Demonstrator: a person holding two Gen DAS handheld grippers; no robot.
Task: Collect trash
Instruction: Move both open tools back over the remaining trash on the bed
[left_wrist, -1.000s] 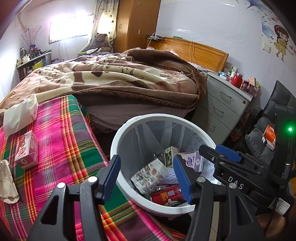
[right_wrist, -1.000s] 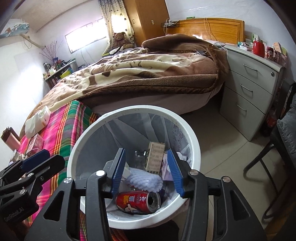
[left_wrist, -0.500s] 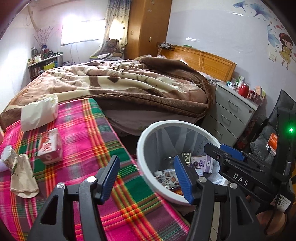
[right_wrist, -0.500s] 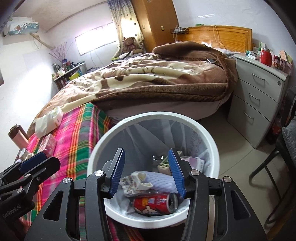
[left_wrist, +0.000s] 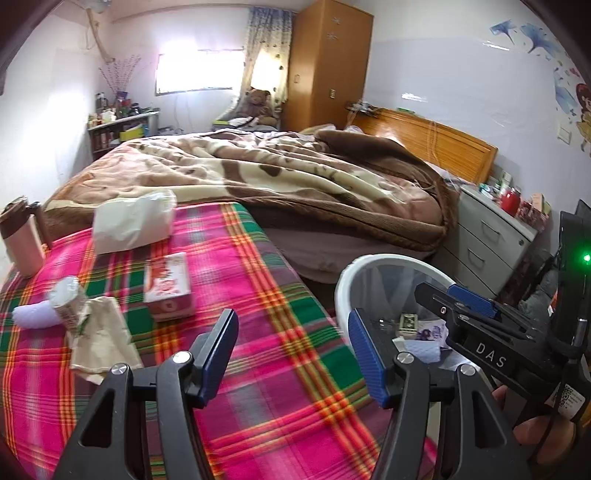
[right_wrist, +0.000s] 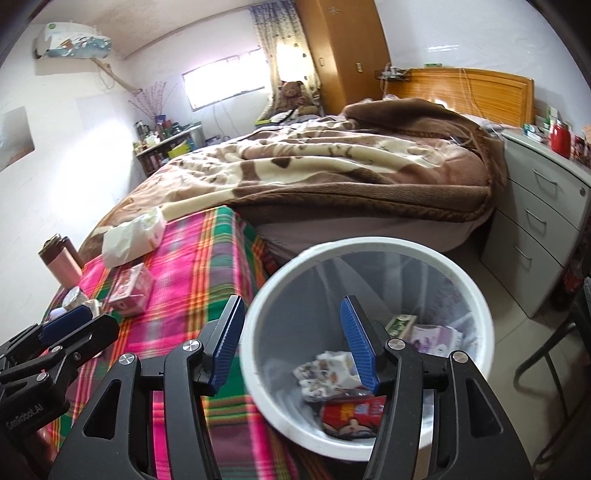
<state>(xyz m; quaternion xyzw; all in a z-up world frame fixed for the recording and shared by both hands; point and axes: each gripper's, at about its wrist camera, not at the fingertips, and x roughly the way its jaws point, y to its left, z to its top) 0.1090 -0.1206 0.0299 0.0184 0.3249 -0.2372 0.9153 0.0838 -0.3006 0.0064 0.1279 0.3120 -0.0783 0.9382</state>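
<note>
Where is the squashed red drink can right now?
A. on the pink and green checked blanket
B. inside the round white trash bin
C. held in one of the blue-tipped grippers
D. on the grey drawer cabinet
B: the squashed red drink can lies at the bottom of the round white trash bin, beside crumpled wrappers, and neither gripper holds anything.

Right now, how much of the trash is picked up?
Partly done: the bin already holds a red can, wrappers and small boxes. Nothing is in hand; the left gripper is empty, and the right gripper is opening over the bin. Left on the plaid cloth: a red box, crumpled paper, a white bag.
</note>
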